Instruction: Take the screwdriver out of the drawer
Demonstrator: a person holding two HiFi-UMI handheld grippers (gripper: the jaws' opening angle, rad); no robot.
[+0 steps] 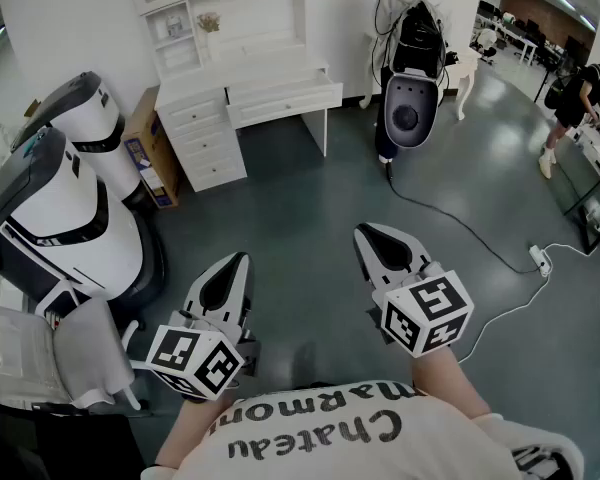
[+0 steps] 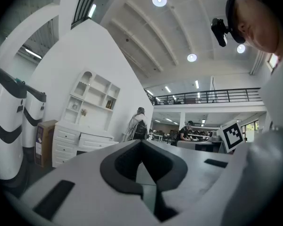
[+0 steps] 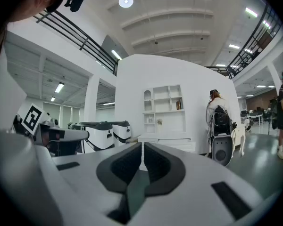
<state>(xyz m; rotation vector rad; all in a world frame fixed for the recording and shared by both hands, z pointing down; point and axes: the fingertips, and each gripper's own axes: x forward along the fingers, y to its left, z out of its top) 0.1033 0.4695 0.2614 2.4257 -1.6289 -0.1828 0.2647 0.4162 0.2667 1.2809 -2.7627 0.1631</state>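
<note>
No screwdriver shows in any view. The white desk (image 1: 280, 73) with a stack of small drawers (image 1: 205, 138) and a wide drawer (image 1: 285, 100) stands across the floor, far ahead of both grippers; every drawer front looks closed. The desk shows small at the left in the left gripper view (image 2: 80, 142) and straight ahead in the right gripper view (image 3: 165, 138). My left gripper (image 1: 235, 260) and right gripper (image 1: 365, 231) are held side by side over the floor, both shut and holding nothing. The jaws meet at the tip in the left gripper (image 2: 141, 142) and right gripper (image 3: 142, 145) views.
Two white robot bodies (image 1: 70, 218) stand at the left, with a cardboard box (image 1: 150, 158) beside the desk. A white and black machine (image 1: 410, 88) stands at the desk's right, its cable running to a power strip (image 1: 540, 260). A person (image 1: 570, 108) stands far right.
</note>
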